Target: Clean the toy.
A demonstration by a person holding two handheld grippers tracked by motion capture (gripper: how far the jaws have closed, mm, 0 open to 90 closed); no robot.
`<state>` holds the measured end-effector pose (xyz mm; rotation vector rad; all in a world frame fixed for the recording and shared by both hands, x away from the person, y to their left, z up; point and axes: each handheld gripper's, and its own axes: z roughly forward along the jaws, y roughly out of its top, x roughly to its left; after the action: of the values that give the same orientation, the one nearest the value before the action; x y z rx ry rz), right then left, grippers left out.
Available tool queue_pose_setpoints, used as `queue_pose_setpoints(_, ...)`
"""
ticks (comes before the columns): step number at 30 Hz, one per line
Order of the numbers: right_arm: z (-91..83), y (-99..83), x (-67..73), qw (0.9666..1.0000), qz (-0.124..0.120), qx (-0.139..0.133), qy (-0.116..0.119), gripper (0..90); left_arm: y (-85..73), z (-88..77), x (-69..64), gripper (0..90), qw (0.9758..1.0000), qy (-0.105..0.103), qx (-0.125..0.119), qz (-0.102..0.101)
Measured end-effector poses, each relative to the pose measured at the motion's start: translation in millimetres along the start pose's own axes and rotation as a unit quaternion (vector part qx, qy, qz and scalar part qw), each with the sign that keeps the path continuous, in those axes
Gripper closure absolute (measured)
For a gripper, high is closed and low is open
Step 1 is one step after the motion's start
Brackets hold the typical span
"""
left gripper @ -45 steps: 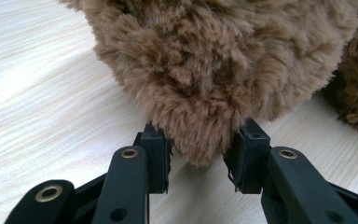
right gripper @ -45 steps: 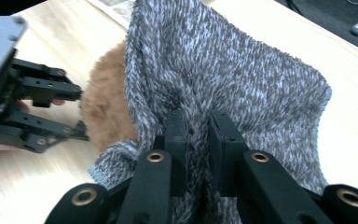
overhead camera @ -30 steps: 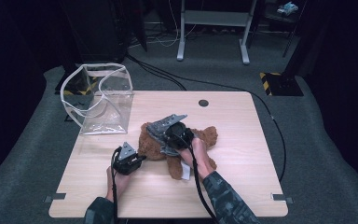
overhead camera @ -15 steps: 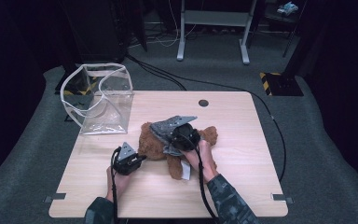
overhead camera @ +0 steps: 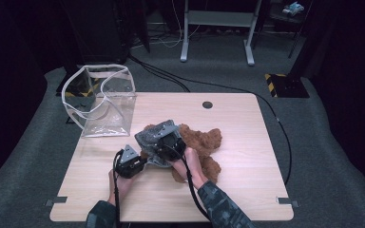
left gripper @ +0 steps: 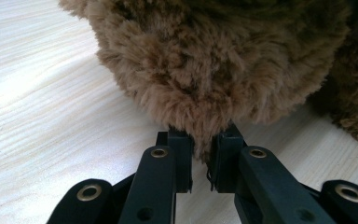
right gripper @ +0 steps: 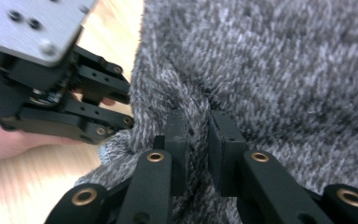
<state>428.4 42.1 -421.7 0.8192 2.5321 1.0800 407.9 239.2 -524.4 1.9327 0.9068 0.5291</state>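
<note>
Dark room all around, cables on the grey carpet, and a light wood tabletop (overhead camera: 247,156) in the middle of the high view. Brown teddy bear (overhead camera: 204,142) lies near the centre of the frame, with a grey knitted garment (overhead camera: 154,133) over its left part. Left tongs (left gripper: 200,154) sit at lower left of the bear, nearly shut, pinching a tuft of its brown fur, low against the wood. Right tongs (right gripper: 198,140) are closed too, clamped on a fold of the grey knit, with the left tongs showing just beside the fabric at upper left of the right gripper view. Clear plastic pouch (overhead camera: 102,102) stands open at the upper left of the tabletop, well apart from the bear.
</note>
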Motion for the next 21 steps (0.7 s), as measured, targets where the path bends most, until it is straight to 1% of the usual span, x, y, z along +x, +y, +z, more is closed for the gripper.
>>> queue_pose_setpoints(1,0.6,-1.2,0.5,0.9999,0.011,0.000,-0.001,79.5,0.0,0.0,0.1,81.4,1.0000,0.000,0.000,0.000)
queue_pose_setpoints(2,-0.1,-2.5,-1.3,0.9999,0.012,0.003,-0.001,79.6,0.0,-0.1,0.3,81.4,1.0000,0.001,0.000,0.000)
queue_pose_setpoints(3,-0.6,-4.2,-3.3,0.9999,0.013,0.001,-0.007,79.6,0.0,-0.2,0.2,81.5,1.0000,0.000,0.000,-0.003)
queue_pose_setpoints(4,-2.5,-5.8,-5.2,0.9998,0.012,0.010,-0.010,79.7,-0.1,-0.5,0.5,81.5,1.0000,-0.001,0.000,-0.004)
queue_pose_setpoints(5,-4.1,-8.0,-6.7,0.9997,0.017,0.011,-0.013,79.6,0.1,-1.2,0.9,81.5,1.0000,-0.005,0.003,-0.004)
queue_pose_setpoints(6,-6.2,-10.8,-10.0,0.9997,0.015,0.015,-0.016,79.7,0.1,-1.2,1.0,81.5,1.0000,-0.005,0.002,-0.004)
queue_pose_setpoints(7,-8.5,-13.7,-13.1,0.9994,0.018,0.021,-0.020,79.6,0.1,-1.2,1.3,81.5,1.0000,-0.004,0.001,-0.002)
queue_pose_setpoints(9,-13.0,-20.4,-20.6,0.9990,0.025,0.024,-0.030,79.7,0.0,-1.2,1.2,81.6,1.0000,-0.004,0.000,-0.004)
queue_pose_setpoints(10,-15.3,-23.6,-24.1,0.9986,0.031,0.024,-0.035,79.7,0.2,-1.2,1.4,81.6,1.0000,-0.005,0.001,-0.001)
queue_pose_setpoints(12,-20.2,-27.5,-29.6,0.9987,0.035,0.014,-0.034,79.6,0.1,-1.2,1.2,81.6,1.0000,-0.005,0.000,-0.002)
queue_pose_setpoints(13,-23.0,-27.8,-29.4,0.9987,0.036,0.012,-0.035,79.6,0.1,-1.1,1.2,81.6,1.0000,-0.005,0.000,-0.001)
queue_pose_setpoints(14,-25.2,-27.2,-28.3,0.9989,0.035,0.006,-0.030,79.5,0.0,-1.2,0.8,81.6,1.0000,-0.006,0.001,-0.003)
queue_pose_setpoints(15,-27.1,-25.8,-26.9,0.9993,0.026,-0.002,-0.026,79.5,0.0,-1.1,0.7,81.6,1.0000,-0.006,0.001,-0.003)
queue_pose_setpoints(17,-29.2,-21.1,-20.4,0.9994,0.020,-0.011,-0.024,79.5,0.1,-1.3,0.9,81.5,1.0000,-0.006,0.002,-0.001)
queue_pose_setpoints(19,-27.1,-16.2,-12.6,0.9997,0.012,-0.012,-0.017,79.5,0.1,-1.2,0.8,81.5,1.0000,-0.006,0.002,-0.001)
queue_pose_setpoints(21,-20.7,-12.2,-5.1,0.9999,0.009,-0.009,-0.011,79.4,0.1,-1.3,0.9,81.5,1.0000,-0.006,0.002,-0.001)
